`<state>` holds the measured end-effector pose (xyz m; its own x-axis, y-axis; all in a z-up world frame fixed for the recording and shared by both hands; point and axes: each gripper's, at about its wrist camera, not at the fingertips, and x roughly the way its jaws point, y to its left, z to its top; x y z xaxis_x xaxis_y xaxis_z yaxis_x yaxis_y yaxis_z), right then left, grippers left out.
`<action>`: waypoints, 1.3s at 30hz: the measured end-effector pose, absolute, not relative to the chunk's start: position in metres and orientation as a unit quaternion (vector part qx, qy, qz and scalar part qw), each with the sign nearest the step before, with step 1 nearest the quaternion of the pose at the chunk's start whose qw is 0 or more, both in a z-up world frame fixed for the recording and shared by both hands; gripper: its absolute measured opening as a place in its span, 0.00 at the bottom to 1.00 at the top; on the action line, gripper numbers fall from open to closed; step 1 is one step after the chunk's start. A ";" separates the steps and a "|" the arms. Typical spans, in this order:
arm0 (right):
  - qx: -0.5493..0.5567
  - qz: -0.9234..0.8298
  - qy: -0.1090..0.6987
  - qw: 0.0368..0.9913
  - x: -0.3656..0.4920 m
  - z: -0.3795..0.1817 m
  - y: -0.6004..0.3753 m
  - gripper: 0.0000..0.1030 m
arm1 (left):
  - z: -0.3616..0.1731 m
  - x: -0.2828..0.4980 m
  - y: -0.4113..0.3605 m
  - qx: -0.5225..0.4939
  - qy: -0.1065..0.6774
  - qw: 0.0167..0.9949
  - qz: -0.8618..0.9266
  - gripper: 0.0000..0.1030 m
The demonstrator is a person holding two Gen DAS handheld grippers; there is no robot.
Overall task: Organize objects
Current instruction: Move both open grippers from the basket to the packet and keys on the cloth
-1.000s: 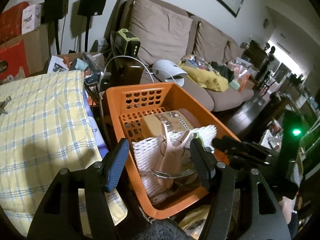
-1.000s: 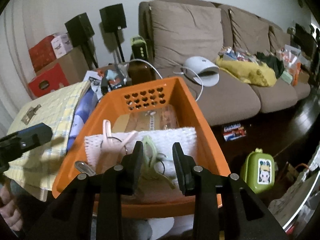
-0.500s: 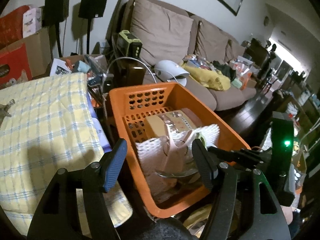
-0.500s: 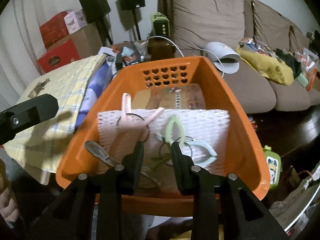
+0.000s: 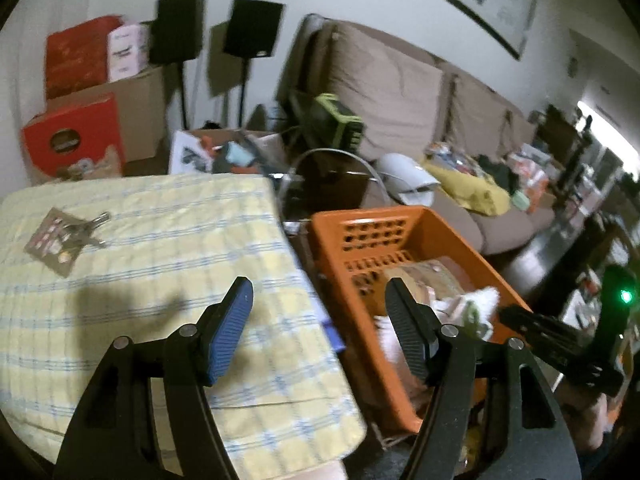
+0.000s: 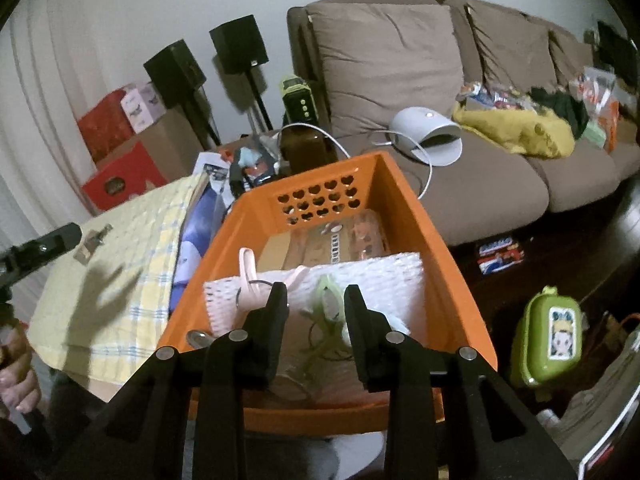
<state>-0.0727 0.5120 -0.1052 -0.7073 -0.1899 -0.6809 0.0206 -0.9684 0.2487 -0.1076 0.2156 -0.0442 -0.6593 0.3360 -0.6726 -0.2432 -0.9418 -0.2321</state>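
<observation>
Yellow checked cloth (image 5: pixel 168 280) on the table, nearly bare; only the key bunch with its card tag (image 5: pixel 66 236) left on it. Orange basket (image 6: pixel 404 200) beside it already holds box, white foam mesh, pink and green pieces. Left gripper (image 5: pixel 320 328) spread, empty, above the cloth edge. Right gripper (image 6: pixel 316 312) narrowly apart, empty, over the basket. Judging: keys next.

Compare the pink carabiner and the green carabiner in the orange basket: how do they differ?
The pink carabiner is larger and lies left; the green carabiner is smaller and lies between the fingers of the right gripper. The pink one carries a metal ring; none is clear on the green one. Both rest on white foam netting inside the orange basket.
</observation>
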 end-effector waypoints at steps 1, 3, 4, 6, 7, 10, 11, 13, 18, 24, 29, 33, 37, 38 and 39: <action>0.380 -0.916 -0.113 0.057 -0.073 -0.105 0.512 0.30 | -0.045 -0.110 0.208 -0.382 -0.068 0.153 0.909 0.64; 0.382 -0.917 -0.106 0.054 -0.073 -0.104 0.511 0.32 | -0.048 -0.115 0.193 -0.388 -0.077 0.139 0.908 0.67; 0.382 -0.917 -0.103 0.054 -0.073 -0.104 0.510 0.32 | -0.049 -0.117 0.186 -0.390 -0.077 0.130 0.908 0.68; 0.380 -0.918 -0.100 0.055 -0.072 -0.101 0.507 0.35 | -0.052 -0.117 0.174 -0.391 -0.073 0.114 0.910 0.68; 0.381 -0.918 -0.099 0.055 -0.071 -0.101 0.507 0.37 | -0.053 -0.116 0.166 -0.391 -0.069 0.102 0.912 0.68; 0.396 -0.914 -0.072 0.047 -0.071 -0.098 0.501 0.47 | -0.053 -0.109 0.136 -0.373 -0.076 0.050 0.923 0.68; 0.397 -0.915 -0.057 0.041 -0.070 -0.095 0.498 0.49 | -0.052 -0.108 0.127 -0.369 -0.082 0.040 0.925 0.68; 0.397 -0.917 -0.034 0.029 -0.068 -0.089 0.493 0.54 | -0.047 -0.108 0.110 -0.362 -0.093 0.023 0.927 0.68; 0.385 -0.922 -0.010 0.039 -0.060 -0.071 0.479 0.67 | -0.017 -0.094 0.054 -0.285 -0.153 0.028 0.946 0.87; 0.370 -0.926 0.040 0.063 -0.057 -0.062 0.447 0.78 | 0.008 -0.083 -0.003 -0.241 -0.145 -0.036 0.959 0.98; 0.390 -0.914 0.039 0.103 -0.065 -0.072 0.413 0.78 | 0.013 -0.088 -0.038 -0.263 -0.121 -0.075 0.954 0.99; 0.398 -0.900 0.011 0.180 -0.064 -0.075 0.377 0.78 | 0.019 -0.092 -0.041 -0.275 -0.060 -0.102 0.954 0.99; 0.416 -0.883 0.015 0.215 -0.073 -0.077 0.332 0.78 | 0.022 -0.092 -0.047 -0.284 -0.054 -0.104 0.952 0.99; 0.417 -0.881 0.023 0.220 -0.076 -0.074 0.323 0.78 | 0.022 -0.092 -0.050 -0.286 -0.060 -0.098 0.951 0.99; 0.417 -0.880 0.032 0.226 -0.079 -0.070 0.313 0.78 | 0.023 -0.092 -0.053 -0.288 -0.064 -0.095 0.951 0.99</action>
<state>-0.0788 0.3127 -0.0704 -0.5509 -0.3706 -0.7478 0.4244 -0.8959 0.1314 -0.0920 -0.0526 0.0225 -0.8155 -0.1441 -0.5605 0.2181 -0.9736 -0.0670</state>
